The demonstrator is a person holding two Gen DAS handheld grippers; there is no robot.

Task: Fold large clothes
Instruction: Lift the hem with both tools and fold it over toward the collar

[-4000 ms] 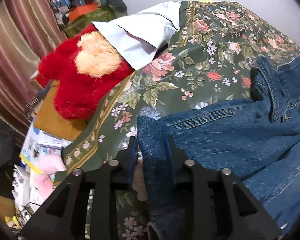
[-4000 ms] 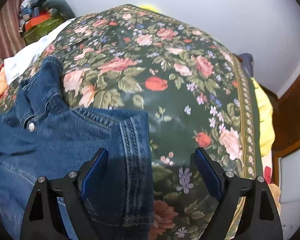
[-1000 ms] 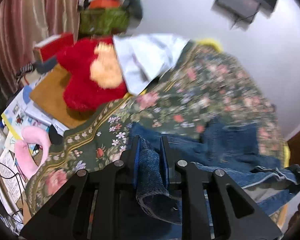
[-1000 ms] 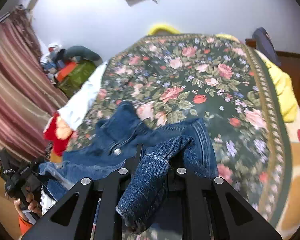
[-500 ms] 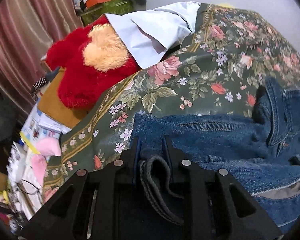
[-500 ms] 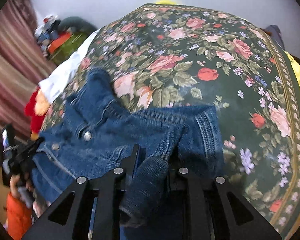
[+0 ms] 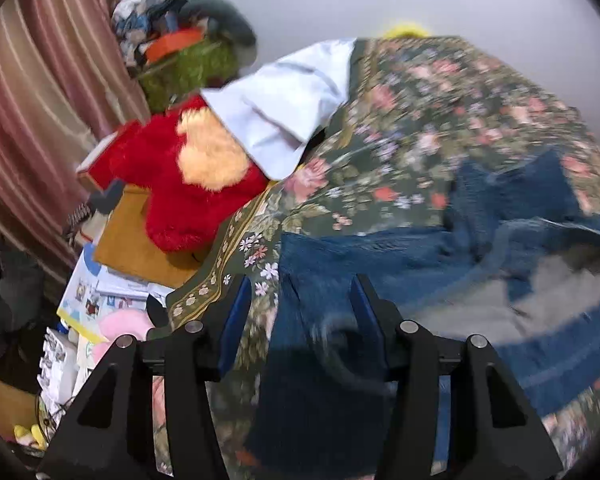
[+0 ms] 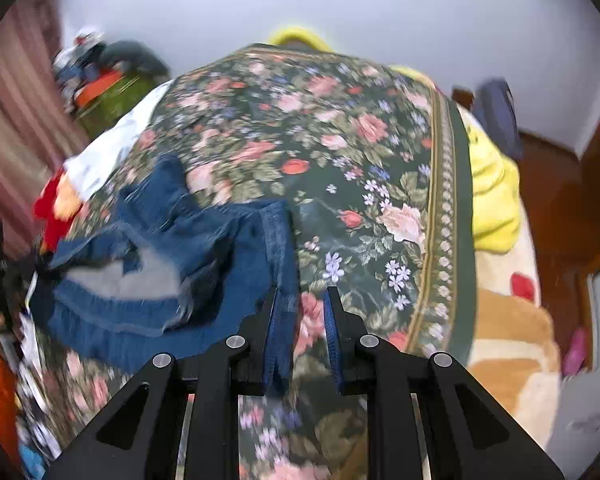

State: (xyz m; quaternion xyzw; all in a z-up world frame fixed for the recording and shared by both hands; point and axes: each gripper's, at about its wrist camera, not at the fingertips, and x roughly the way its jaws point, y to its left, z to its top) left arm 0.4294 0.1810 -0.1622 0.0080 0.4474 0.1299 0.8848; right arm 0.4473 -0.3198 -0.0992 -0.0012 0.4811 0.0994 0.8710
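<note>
Denim jacket [image 7: 440, 264] on floral bedspread [image 8: 340, 152], striped curtain [image 7: 32, 100] beside

One denim jacket [image 7: 440, 280] lies mid-frame on one floral bedspread [image 8: 340, 152]. Two grippers: left [image 7: 296, 320], right [image 8: 300, 332]. One red plush toy [image 7: 172, 184] and one white pillow [image 7: 284, 112] sit upper left.

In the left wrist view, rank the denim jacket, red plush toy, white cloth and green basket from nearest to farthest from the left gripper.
1. Denim jacket: between the open left gripper fingers.
2. Red plush toy: ahead-left, off the bed's edge.
3. White cloth: beyond the toy, on the bed corner.
4. Green basket: far left, by the wall.
</note>
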